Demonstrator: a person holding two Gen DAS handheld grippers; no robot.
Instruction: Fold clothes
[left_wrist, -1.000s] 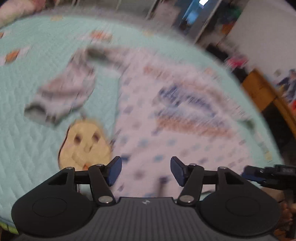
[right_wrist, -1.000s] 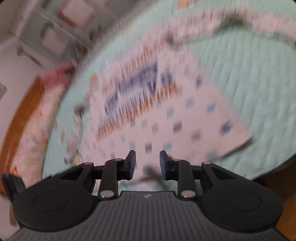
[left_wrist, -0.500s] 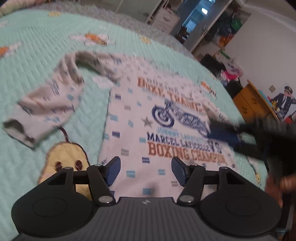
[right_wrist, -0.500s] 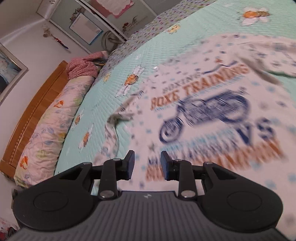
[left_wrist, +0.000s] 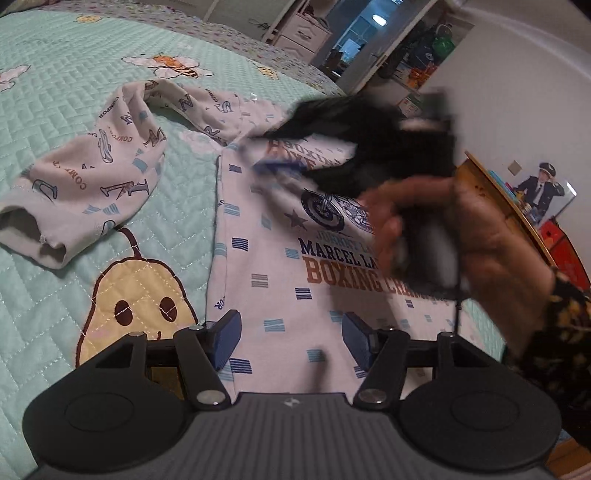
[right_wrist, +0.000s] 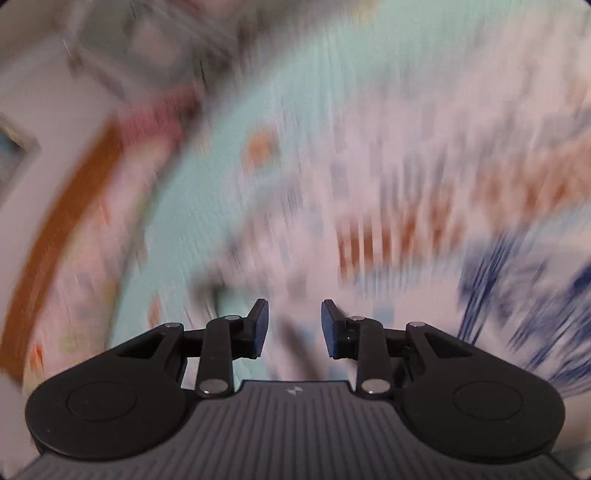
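Shirt: the printed shirt (left_wrist: 280, 258) lies face up and flat on the bed, one sleeve (left_wrist: 96, 173) flung out to its left.
Progress: I judge no fold made yet; sleeves and body all remain.
My jaws: left gripper (left_wrist: 291, 339) wide and empty over the shirt's hem; right gripper (right_wrist: 294, 328) narrower, nothing between.
Surface: mint quilted bedspread (left_wrist: 66, 92) with a pear patch (left_wrist: 136, 299) beside the shirt.
Room: open doorway (left_wrist: 365, 33) beyond the shirt.
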